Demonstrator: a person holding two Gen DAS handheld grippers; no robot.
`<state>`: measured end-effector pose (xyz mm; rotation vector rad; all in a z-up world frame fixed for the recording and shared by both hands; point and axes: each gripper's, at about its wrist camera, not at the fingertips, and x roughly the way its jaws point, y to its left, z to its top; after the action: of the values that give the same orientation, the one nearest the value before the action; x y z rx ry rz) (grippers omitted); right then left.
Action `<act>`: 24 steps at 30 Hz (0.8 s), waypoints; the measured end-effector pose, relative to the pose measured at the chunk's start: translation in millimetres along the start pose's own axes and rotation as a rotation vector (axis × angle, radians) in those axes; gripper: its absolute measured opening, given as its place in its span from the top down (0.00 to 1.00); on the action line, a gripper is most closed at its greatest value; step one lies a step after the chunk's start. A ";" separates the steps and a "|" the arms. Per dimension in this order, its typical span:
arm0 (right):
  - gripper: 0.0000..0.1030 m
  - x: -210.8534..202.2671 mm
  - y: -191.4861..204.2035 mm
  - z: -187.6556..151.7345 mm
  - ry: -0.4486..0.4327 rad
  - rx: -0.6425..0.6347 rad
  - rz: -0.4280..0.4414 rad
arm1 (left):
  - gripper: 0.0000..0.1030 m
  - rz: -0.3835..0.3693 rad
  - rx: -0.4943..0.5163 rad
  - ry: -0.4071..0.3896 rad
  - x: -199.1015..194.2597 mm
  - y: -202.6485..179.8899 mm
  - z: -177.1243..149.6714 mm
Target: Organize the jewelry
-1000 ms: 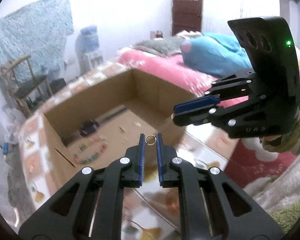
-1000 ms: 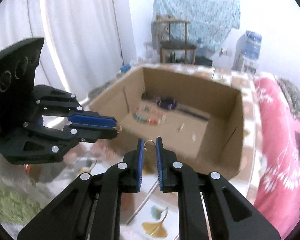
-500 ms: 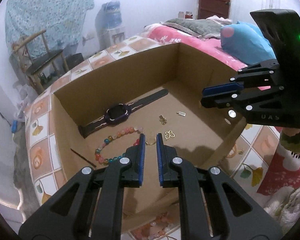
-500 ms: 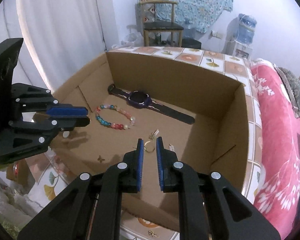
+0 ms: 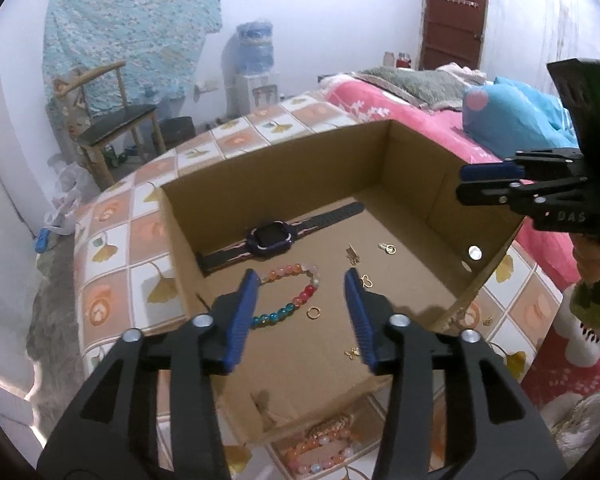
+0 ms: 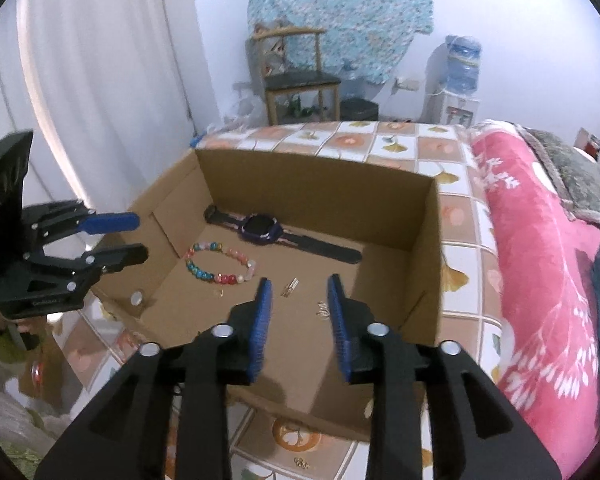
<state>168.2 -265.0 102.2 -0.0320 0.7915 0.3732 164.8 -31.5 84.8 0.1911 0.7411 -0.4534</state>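
A small gold ring lies loose on the floor of the cardboard box, just beside the blue end of the bead bracelet. Behind the bracelet, against the box's far wall, a dark watch lies flat with its strap spread out. Several small gold charms are scattered on the box floor to the right of the ring. The left gripper hangs above the ring with its blue-padded fingers spread wide, grasping nothing. The right gripper is likewise released and empty, poised over the box's near side with two tiny pieces on the floor beyond its tips. The box rests on a tiled cloth. Another bead bracelet lies outside the box, in front of its near wall.
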 end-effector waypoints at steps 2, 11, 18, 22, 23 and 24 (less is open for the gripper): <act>0.61 -16.1 -2.9 -3.4 -0.037 0.018 -0.006 | 0.47 0.004 0.005 -0.015 -10.0 -2.5 -2.1; 0.44 -84.7 -19.8 -26.3 -0.142 0.062 -0.128 | 0.25 0.020 0.004 -0.061 -52.6 -13.0 -23.7; 0.44 -94.8 -36.9 -66.7 -0.070 0.160 -0.178 | 0.22 0.023 -0.047 -0.021 -68.4 -9.8 -52.6; 0.44 -80.0 -30.6 -92.1 -0.004 0.198 -0.143 | 0.22 0.031 -0.074 0.013 -72.7 -9.0 -70.9; 0.44 -74.5 -27.7 -98.7 0.011 0.215 -0.115 | 0.22 0.029 -0.082 0.019 -72.7 -9.2 -74.4; 0.44 -68.1 -24.7 -105.1 0.027 0.236 -0.077 | 0.22 0.027 -0.094 0.031 -71.9 -9.3 -79.3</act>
<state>60.5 -327.1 72.9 0.1534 0.8543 0.2047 65.9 9.7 76.6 0.1200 0.7876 -0.3896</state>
